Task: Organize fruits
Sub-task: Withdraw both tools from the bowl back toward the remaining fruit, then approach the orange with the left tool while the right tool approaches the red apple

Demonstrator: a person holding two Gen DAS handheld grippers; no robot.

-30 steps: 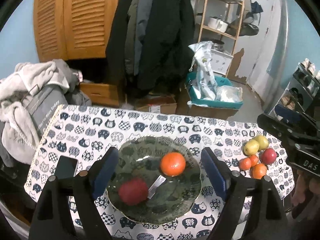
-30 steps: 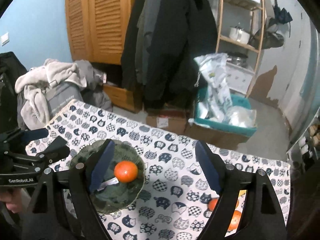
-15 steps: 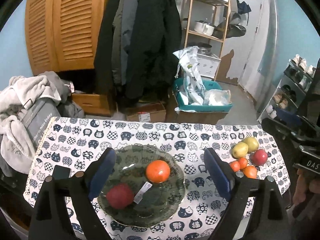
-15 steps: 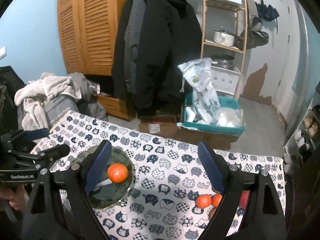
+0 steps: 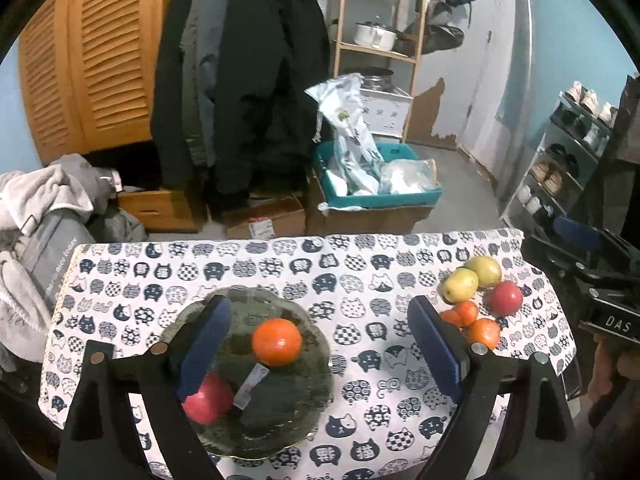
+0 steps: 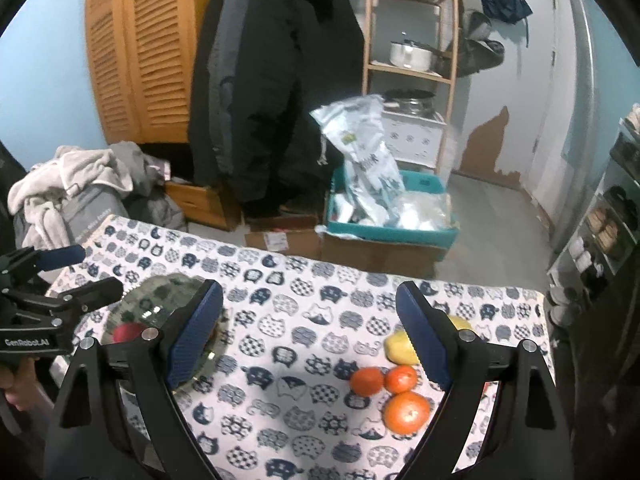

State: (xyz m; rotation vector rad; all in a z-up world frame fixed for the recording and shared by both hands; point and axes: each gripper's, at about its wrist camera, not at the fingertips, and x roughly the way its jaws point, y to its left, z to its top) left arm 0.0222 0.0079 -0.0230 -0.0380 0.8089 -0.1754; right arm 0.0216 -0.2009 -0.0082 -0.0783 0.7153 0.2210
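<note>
The fruit sits in two places on the cat-print tablecloth (image 5: 360, 280). On the dark glass plate (image 5: 304, 412) at my left lie one orange (image 5: 277, 341) and one red apple (image 5: 208, 398), with a small label (image 5: 250, 382) between them. Near the right end of the cloth lies a loose cluster: two yellow-green pears (image 5: 460, 284), touching each other, one red apple (image 5: 505, 298) just beside them, and three oranges (image 5: 484, 332) packed close in front, two small and one larger.

My left gripper (image 5: 320, 352) hangs tilted downward over the plate with its blue pads (image 5: 206, 344) spread wide; the jaws have just been opening and nothing is between them, the plate's fruit lying below. My right gripper (image 6: 308, 336) tilts down over bare cloth between the plate and the cluster, jaws likewise wide, having just opened further, and empty. Its right finger (image 6: 424, 344) covers part of one pear.

The middle of the cloth between plate and cluster is bare. The plate reaches close to the near edge of the table; the cluster lies close to the right edge. In the right wrist view my left gripper shows from the side at the table's left end, over the plate's rim. Beyond the far edge stand cardboard boxes (image 5: 264, 216) and a teal bin (image 5: 400, 196) on the floor.
</note>
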